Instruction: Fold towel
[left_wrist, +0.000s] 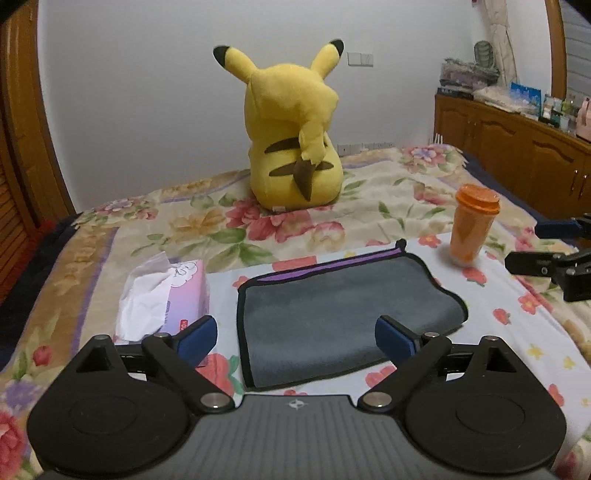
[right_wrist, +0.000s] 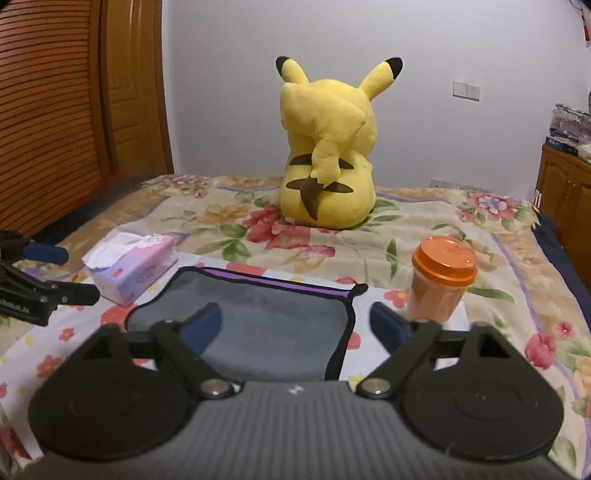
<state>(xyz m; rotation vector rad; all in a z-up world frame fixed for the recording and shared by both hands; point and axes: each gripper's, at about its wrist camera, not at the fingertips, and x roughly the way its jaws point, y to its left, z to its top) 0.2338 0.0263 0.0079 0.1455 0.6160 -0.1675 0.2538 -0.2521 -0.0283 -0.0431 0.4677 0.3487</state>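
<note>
A grey towel (left_wrist: 332, 314) with black trim and a purple strip at its far edge lies folded flat on the floral bed; it also shows in the right wrist view (right_wrist: 266, 325). My left gripper (left_wrist: 295, 338) is open and empty, hovering over the towel's near left part. My right gripper (right_wrist: 301, 326) is open and empty over the towel's near right corner. The right gripper shows at the right edge of the left wrist view (left_wrist: 546, 243), and the left gripper at the left edge of the right wrist view (right_wrist: 62, 273).
A pink tissue box (left_wrist: 162, 299) lies left of the towel. An orange lidded cup (left_wrist: 472, 225) stands to its right. A yellow plush toy (left_wrist: 291, 129) sits behind. A wooden cabinet (left_wrist: 517, 155) lines the right wall.
</note>
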